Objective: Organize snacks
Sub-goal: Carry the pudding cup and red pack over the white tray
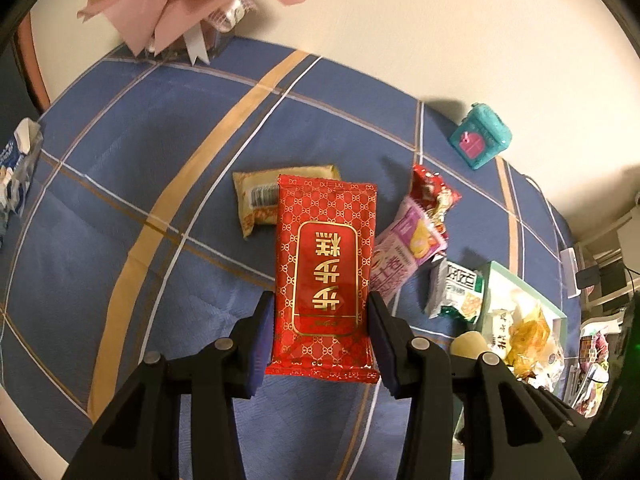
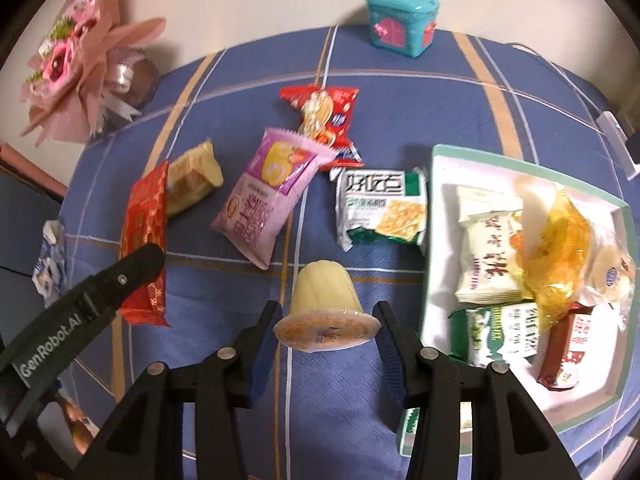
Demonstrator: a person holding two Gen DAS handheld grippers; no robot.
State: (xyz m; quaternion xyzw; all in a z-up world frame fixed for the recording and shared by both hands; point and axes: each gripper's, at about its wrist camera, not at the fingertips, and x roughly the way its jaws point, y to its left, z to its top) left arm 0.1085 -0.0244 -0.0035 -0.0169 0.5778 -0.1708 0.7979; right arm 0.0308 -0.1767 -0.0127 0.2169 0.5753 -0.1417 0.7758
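Note:
My left gripper [image 1: 322, 312] is shut on a red snack packet with gold lettering [image 1: 325, 276], held above the blue checked tablecloth [image 1: 160, 184]; the packet also shows in the right wrist view [image 2: 144, 240]. My right gripper [image 2: 326, 316] is shut on a pale yellow jelly cup [image 2: 324, 304], lid toward the camera. On the cloth lie a yellow wrapped cake [image 2: 192, 178], a pink swiss-roll packet [image 2: 268, 196], a red packet [image 2: 328, 116] and a green-and-white cracker packet [image 2: 380, 208]. A white tray with a green rim [image 2: 434, 216] at the right holds several snacks.
A teal house-shaped box [image 2: 402, 20] stands at the far edge by the wall. A pink bouquet [image 2: 76, 64] sits at the far left corner. A blue-and-white carton [image 1: 18, 168] lies at the left edge. A white cable runs along the right edge.

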